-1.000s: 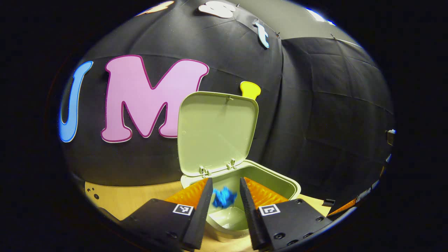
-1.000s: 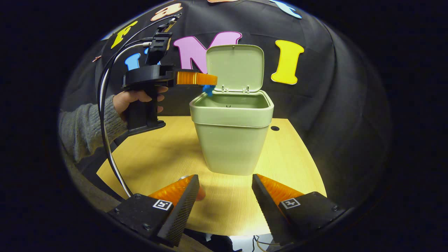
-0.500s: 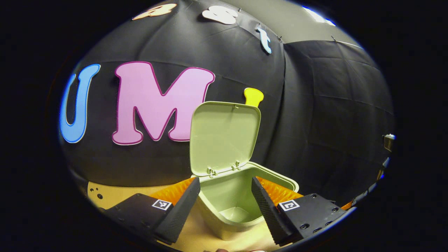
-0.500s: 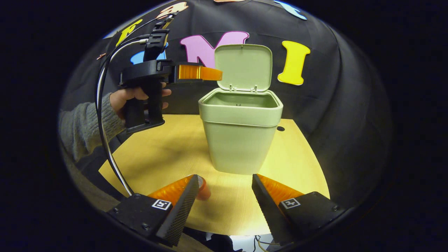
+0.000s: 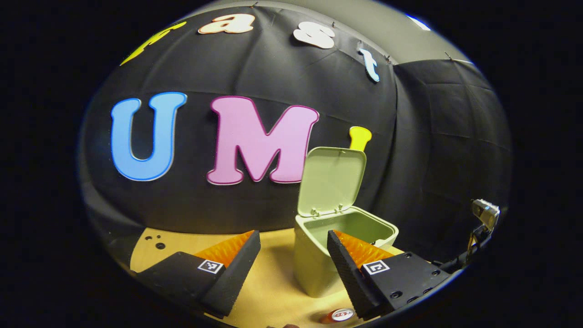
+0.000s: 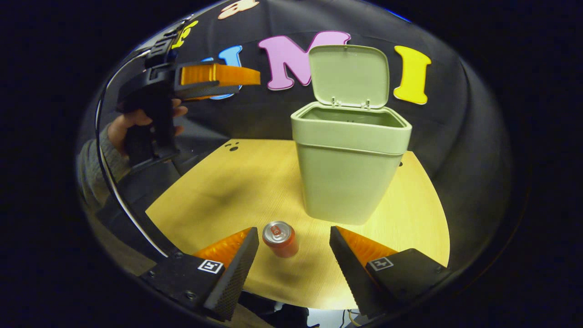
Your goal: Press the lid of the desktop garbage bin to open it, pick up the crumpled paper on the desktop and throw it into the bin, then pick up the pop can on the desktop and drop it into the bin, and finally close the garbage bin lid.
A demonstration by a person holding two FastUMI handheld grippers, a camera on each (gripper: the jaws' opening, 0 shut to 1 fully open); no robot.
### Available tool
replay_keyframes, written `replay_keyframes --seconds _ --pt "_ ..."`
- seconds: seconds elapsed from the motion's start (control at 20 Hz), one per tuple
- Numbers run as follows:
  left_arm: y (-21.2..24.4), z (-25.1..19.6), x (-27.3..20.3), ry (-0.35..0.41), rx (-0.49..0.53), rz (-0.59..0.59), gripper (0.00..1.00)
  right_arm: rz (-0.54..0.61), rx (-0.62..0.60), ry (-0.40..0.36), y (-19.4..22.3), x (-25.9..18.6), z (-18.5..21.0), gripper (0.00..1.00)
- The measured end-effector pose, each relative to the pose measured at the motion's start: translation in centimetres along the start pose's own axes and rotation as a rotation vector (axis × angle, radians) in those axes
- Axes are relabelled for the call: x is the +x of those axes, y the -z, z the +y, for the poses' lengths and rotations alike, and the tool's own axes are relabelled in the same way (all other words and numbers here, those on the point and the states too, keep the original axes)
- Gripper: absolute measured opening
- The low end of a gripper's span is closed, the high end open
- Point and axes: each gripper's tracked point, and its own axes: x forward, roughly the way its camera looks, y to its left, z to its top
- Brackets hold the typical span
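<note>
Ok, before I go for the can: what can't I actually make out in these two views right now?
- Inside of the bin: its front wall hides the bottom in the right gripper view, so the crumpled paper can't be confirmed.
- Pop can: side markings too small and blurred; in the left gripper view the edge cuts the can off.
- Bin's far side: hidden by its own body.
- Left gripper: seen side-on in the right gripper view, so no finger gap shows there.

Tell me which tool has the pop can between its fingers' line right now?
The right tool: the upright pop can stands just ahead, untouched. The left tool is raised.
</note>
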Motion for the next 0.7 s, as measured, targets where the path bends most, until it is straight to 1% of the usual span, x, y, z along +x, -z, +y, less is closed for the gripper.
replay_keyframes --seconds 0.1,0.3,0.5,0.7 --pt "0.4 1.6 -2.4 -0.059 -0.007 0.002 0.96 0.024 -0.041 -0.030 0.9 0.9 0.9 0.99" --pt "1.9 4.2 -6.7 -0.164 -0.063 0.024 0.95 0.061 -0.137 -0.067 1.9 3.1 2.1 0.99" --pt "3.9 6.1 -10.4 -0.242 -0.118 0.059 0.95 0.083 -0.201 -0.094 2.1 5.4 2.6 0.99" --pt "4.7 7.8 -12.7 -0.306 -0.109 0.075 0.96 0.117 -0.228 -0.114 3.2 7.2 2.8 0.99"
